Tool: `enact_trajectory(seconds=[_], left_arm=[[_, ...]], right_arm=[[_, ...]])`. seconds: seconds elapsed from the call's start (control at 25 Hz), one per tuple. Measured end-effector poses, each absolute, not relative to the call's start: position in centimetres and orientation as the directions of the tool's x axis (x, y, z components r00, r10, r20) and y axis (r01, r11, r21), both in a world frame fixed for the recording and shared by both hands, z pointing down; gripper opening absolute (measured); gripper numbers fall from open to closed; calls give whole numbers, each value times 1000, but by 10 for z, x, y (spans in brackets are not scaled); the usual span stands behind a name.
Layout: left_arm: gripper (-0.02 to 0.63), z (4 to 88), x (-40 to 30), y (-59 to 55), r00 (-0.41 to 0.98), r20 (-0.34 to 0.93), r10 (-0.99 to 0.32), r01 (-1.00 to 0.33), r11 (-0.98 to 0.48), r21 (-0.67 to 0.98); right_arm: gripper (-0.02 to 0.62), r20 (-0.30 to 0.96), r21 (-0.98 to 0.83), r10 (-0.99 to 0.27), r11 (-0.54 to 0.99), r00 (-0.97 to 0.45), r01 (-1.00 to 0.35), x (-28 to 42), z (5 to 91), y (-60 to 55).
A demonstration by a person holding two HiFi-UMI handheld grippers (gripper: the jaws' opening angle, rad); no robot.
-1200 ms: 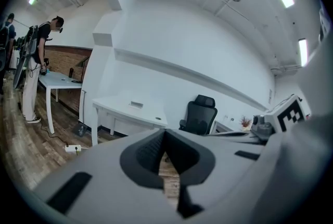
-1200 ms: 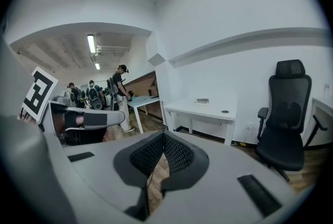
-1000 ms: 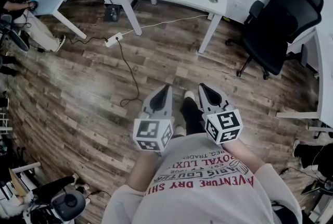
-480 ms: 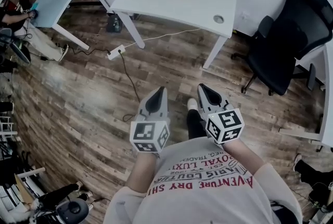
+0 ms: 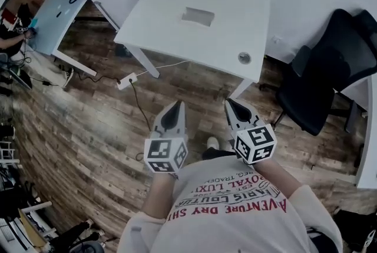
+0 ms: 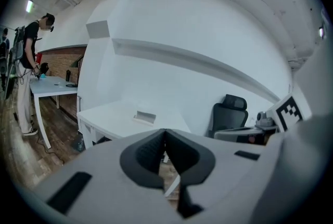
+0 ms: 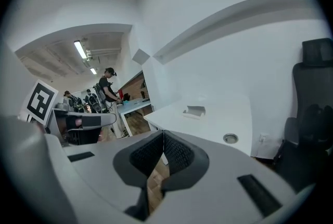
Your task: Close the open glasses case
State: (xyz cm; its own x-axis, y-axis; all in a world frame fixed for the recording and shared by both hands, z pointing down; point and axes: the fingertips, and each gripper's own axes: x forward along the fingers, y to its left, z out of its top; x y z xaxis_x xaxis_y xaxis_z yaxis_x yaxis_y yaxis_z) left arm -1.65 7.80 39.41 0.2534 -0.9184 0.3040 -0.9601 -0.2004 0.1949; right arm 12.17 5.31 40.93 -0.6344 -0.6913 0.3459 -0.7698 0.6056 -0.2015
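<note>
An open grey glasses case (image 5: 198,16) lies on the white desk (image 5: 177,40) ahead of me; it also shows in the left gripper view (image 6: 145,116) and the right gripper view (image 7: 194,111). My left gripper (image 5: 175,107) is held over the wooden floor, short of the desk's near edge, jaws shut on nothing. To its right my right gripper (image 5: 231,105) is at the same height, also shut and empty. Both are well apart from the case.
A black office chair (image 5: 321,78) stands right of the desk. A power strip and cable (image 5: 128,80) lie on the floor at the left. A second, light blue table (image 5: 53,19) with a person beside it is far left. The desk has a round cable hole (image 5: 244,58).
The view has moved forward toward the white desk, which now fills more of the frame. Both grippers stay shut and keep their position in front of my body.
</note>
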Motion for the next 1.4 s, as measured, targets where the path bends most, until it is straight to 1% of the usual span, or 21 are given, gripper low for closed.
enact_trajectory(seconds=[0.2,0.36,0.52,0.72,0.96,1.16,1.4], left_arm=[[5,397,-26,31,220,316,-923,-965,-158,208],[5,409,-30,3,239,340,-909,-960,-169,223],[5,421,-36,-33,295,355,-887,-948,-223,229],[5,416,-51,-105,399,345,-850,-915,-346,208],[5,407,-85,-195,489,345,-801,-872,-456,178],[5,421,-113,-254,551,375,-745,-834,-510,213],[5,448,-124,-304,606,410,-682,-794,-550,258]], right_arm=[[12,356,-191,-679,620,-642,-761,123,409,6],[12,379,-201,-685,596,-623,-777,120,420,-25],[12,397,-196,-706,559,-587,-806,110,432,-56],[12,392,-153,-750,518,-533,-841,85,430,-110],[12,383,-173,-818,392,-429,-903,60,426,-182],[12,406,-168,-840,317,-359,-933,35,433,-228],[12,447,-170,-842,252,-302,-953,18,445,-267]])
